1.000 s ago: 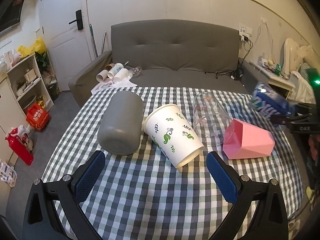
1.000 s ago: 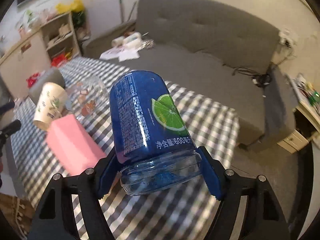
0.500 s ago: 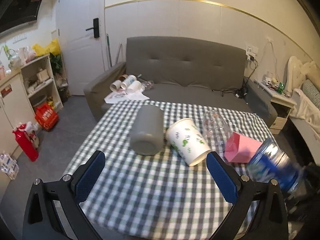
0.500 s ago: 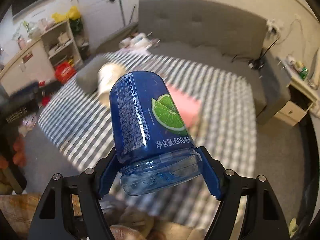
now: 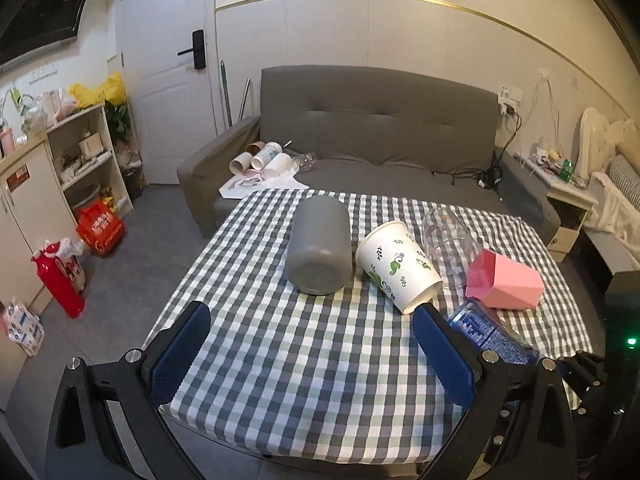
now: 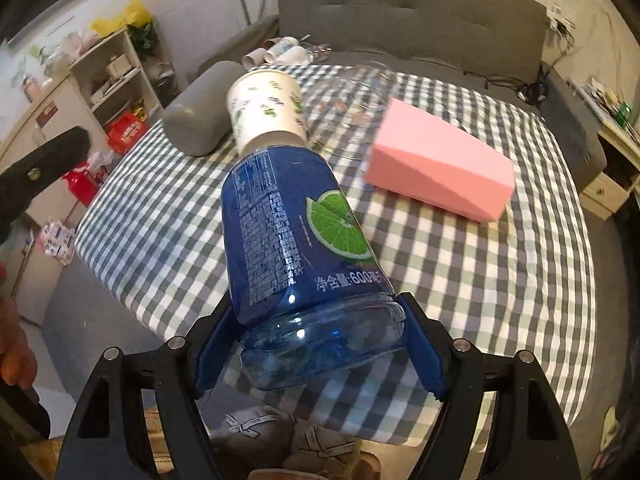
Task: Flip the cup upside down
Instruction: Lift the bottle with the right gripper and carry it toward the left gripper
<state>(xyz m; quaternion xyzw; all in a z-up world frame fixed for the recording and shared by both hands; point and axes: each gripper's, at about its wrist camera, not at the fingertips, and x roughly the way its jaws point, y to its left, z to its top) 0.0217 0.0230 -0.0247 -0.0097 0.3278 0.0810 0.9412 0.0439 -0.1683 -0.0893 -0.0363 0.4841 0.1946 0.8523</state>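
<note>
The right claw, clamped on a blue cup, has swung in from beyond the counter's far right side to its near right corner, and the cup now shows low in the left wrist view beside the pink cup. The left claw has pulled back and risen, so the counter looks smaller and more floor shows.
</note>
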